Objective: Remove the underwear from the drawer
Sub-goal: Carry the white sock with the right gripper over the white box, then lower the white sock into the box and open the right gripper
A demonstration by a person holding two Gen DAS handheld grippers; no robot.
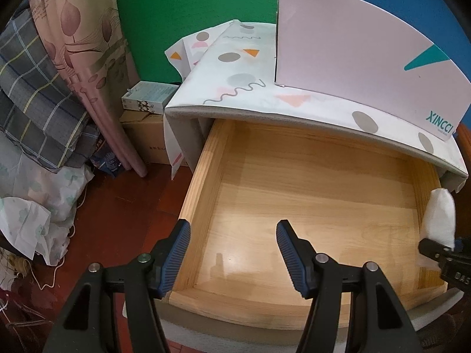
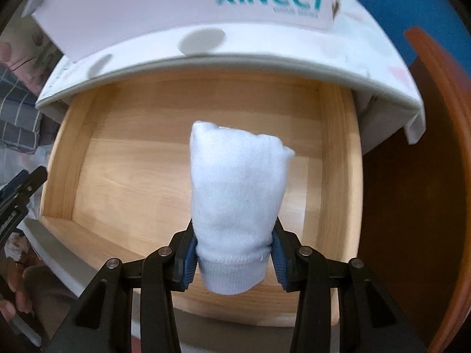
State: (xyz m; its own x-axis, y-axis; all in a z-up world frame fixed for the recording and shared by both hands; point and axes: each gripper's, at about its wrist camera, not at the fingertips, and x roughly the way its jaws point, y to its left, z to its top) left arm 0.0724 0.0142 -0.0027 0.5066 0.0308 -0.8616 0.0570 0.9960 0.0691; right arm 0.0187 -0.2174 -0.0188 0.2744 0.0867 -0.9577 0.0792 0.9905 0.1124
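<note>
A pulled-out wooden drawer (image 1: 203, 176) (image 2: 341, 135) lies below both grippers, its pale floor bare. My right gripper (image 2: 234, 253) is shut on a rolled white piece of underwear (image 2: 235, 188), held above the drawer with the roll sticking forward past the blue pads. In the left wrist view the same white underwear (image 1: 440, 214) and the right gripper's black tip show at the right edge, over the drawer's right wall. My left gripper (image 1: 232, 235) hangs open over the drawer's front left corner, nothing between its fingers.
A pink XINCCI box (image 1: 368, 50) (image 2: 182, 3) sits on the patterned cloth-covered cabinet top (image 1: 235, 67). Folded fabrics (image 1: 38, 94) and cardboard boxes (image 1: 147, 97) crowd the red floor at left. A brown wooden edge (image 2: 441, 147) stands right of the drawer.
</note>
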